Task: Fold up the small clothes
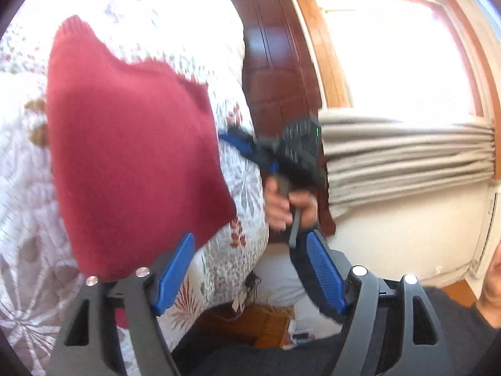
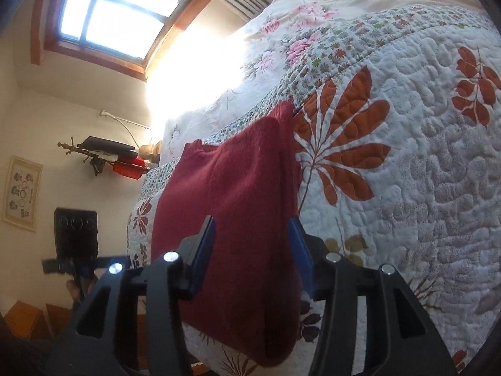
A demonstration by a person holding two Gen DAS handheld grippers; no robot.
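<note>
Left gripper (image 1: pixel 250 277), jaws apart, beside red knit garment (image 1: pixel 131 156) on floral quilt (image 1: pixel 28 219); right gripper (image 1: pixel 247 147) beyond.

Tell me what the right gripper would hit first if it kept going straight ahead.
Most likely the red sweater, which lies right ahead between the open fingers of the right gripper, on the quilt. Depth is hard to judge here.

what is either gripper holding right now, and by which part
Nothing is held. The left gripper is open beside the red knit garment lying on the quilt. The right gripper is open above the garment, fingers apart, not clamped.
</note>
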